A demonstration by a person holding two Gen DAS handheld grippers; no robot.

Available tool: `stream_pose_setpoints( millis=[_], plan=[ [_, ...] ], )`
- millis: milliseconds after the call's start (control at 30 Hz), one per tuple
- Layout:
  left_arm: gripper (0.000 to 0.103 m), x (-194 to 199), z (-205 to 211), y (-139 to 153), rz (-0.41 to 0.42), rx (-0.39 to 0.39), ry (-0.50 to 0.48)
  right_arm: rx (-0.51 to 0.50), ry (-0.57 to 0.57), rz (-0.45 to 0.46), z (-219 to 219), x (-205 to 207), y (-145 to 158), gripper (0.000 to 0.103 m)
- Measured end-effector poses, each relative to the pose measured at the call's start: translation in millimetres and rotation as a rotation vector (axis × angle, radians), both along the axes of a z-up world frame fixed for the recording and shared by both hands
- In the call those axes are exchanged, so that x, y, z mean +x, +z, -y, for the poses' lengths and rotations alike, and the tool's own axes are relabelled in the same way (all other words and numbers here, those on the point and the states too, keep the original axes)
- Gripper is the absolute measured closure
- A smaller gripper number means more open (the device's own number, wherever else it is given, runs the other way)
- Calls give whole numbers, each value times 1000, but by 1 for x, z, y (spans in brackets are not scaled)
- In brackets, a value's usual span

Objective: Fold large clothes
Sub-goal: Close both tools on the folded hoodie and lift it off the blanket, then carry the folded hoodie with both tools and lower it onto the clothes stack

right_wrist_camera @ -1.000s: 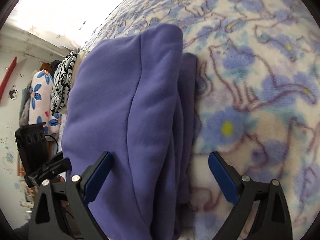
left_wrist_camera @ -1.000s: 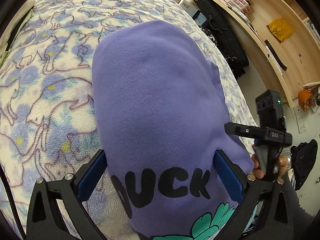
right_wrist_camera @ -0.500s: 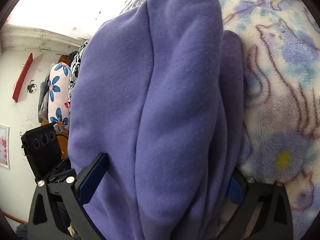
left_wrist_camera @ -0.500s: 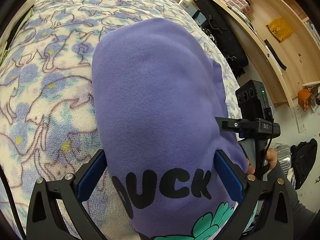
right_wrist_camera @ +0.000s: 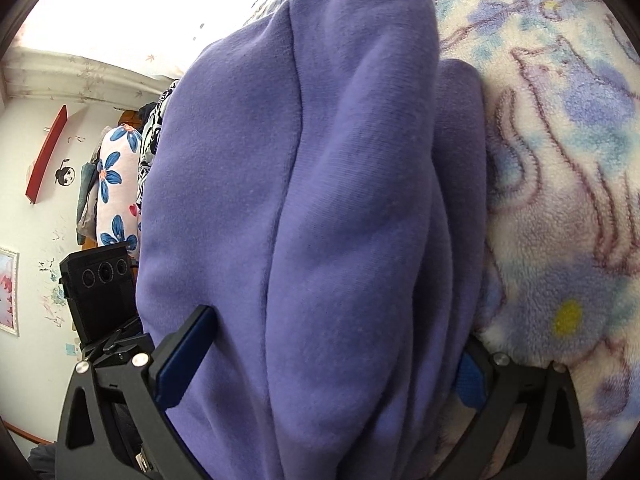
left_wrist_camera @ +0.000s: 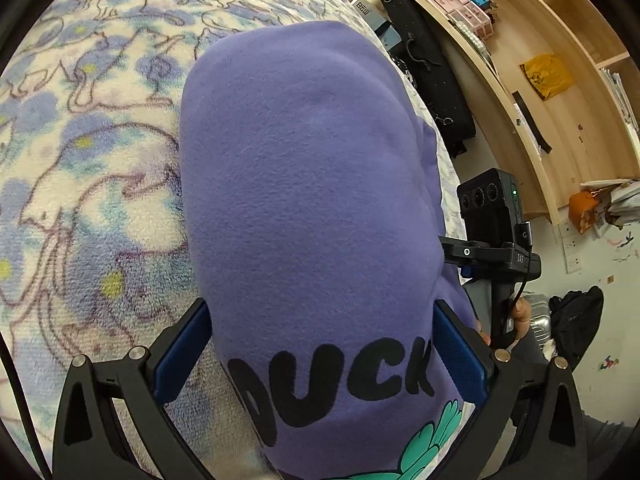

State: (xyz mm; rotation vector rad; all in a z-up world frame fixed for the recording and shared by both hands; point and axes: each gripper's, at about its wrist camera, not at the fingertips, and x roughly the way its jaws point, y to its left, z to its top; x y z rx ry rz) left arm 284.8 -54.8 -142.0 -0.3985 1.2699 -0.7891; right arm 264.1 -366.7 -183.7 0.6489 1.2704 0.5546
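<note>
While the left gripper (left_wrist_camera: 320, 348) is standing with its two blue-padded jaws spread wide on either side of the folded purple fleece sweatshirt (left_wrist_camera: 308, 200), it is not pinching anything; the cloth is only passing between the pads and seems to be brushing them. The right gripper (right_wrist_camera: 332, 356) is doing the same at the other side: its jaws are wide apart, the thick bundle of folded layers (right_wrist_camera: 360, 240) is filling the gap between them, and its right pad is half hidden under the cloth. The sweatshirt is lying on the fluffy cream and blue blanket with drawn cats and flowers (left_wrist_camera: 80, 160), which is covering the bed. I am judging the garment as soft, thick and rather light, not slippery and not fragile; it is sagging and bulging rather than keeping any edge. Its nap is looking matte and fuzzy, with black printed letters "DUCK" (left_wrist_camera: 332, 376) and a teal printed shape (left_wrist_camera: 432, 444) on the near part. For a firm hold, I think the stacked fold edges are the best place, taking all layers together, because one layer alone would slide off the others. At the room side, a light wooden shelf unit (left_wrist_camera: 560, 92) is standing.
</note>
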Motion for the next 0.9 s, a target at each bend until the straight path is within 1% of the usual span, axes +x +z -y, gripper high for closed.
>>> stream_pose_setpoints(
  millis=[67, 133, 233, 300, 367, 533, 633, 700, 767, 800, 867, 900],
  plan=[
    [0, -2, -1, -3, -12, -15, 3, 0, 0, 1, 1, 0, -1, 0],
    [0, -1, -1, -10, -49, -38, 10, -2, 0, 2, 3, 1, -2, 0],
    [0, 2, -4, -24, -145, -101, 18, -7, -6, 5, 2, 0, -1, 0],
    [0, 2, -6, -36, -205, -164, 21, -13, -8, 8, 1, -1, 0, 0],
    [0, 2, -5, -39, -210, -187, 19, -17, -9, 10, 0, -1, 0, 0],
    [0, 4, 4, -41, -218, -194, 10, -17, -15, 12, -2, -3, 2, 0],
    [0, 7, 10, -41, -222, -195, 31, -18, -26, 17, -2, -5, 3, 0],
    [0, 5, 12, -37, -199, -177, 60, -12, -42, 23, -3, -8, 4, 6],
    [0, 2, 14, -30, -165, -151, 69, 0, -59, 34, -2, -11, 8, 15],
    [1, 1, 16, -26, -151, -138, 70, 4, -66, 41, -2, -13, 10, 18],
    [1, 1, 19, -17, -124, -118, 68, 13, -83, 63, -1, -19, 18, 33],
    [1, 0, 21, -12, -113, -111, 69, 18, -93, 77, 0, -22, 23, 37]
  ],
)
